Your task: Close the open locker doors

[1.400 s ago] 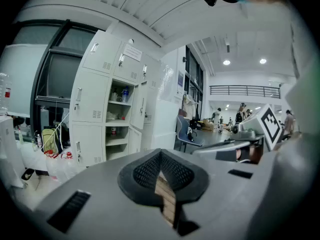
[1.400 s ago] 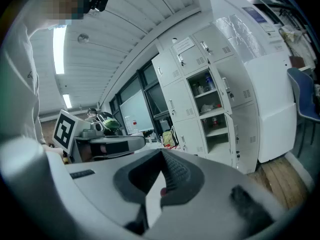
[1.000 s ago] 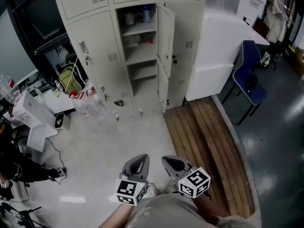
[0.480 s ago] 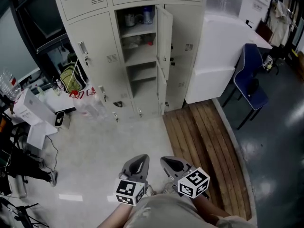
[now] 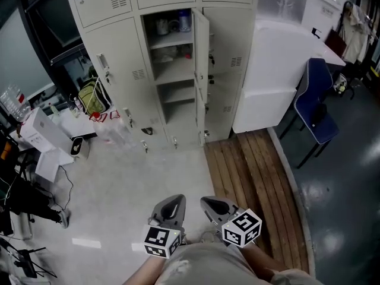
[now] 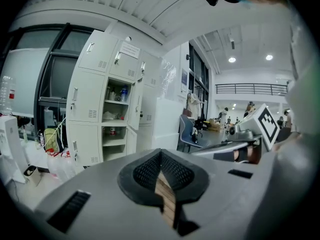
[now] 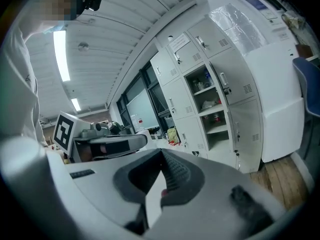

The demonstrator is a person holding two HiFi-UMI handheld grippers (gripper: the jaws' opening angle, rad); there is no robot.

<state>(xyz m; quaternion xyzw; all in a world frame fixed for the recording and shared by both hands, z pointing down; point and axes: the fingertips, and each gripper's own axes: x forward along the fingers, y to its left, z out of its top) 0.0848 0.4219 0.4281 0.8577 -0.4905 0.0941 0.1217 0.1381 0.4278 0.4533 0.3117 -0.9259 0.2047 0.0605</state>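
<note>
Left gripper (image 5: 173, 203) and right gripper (image 5: 215, 205) sat low side by side, both claws closed on nothing, lockers (image 5: 113, 70) well apart ahead, two doors (image 5: 201, 43) hung open.

Two cream doors are seen standing open in the middle column of the lockers (image 5: 113, 46). The upper door (image 5: 202, 43) and lower door (image 5: 201, 108) are hinged at the right and swung outward, nearly edge-on. Stocked shelves (image 5: 173, 38) are exposed behind the upper one.
</note>
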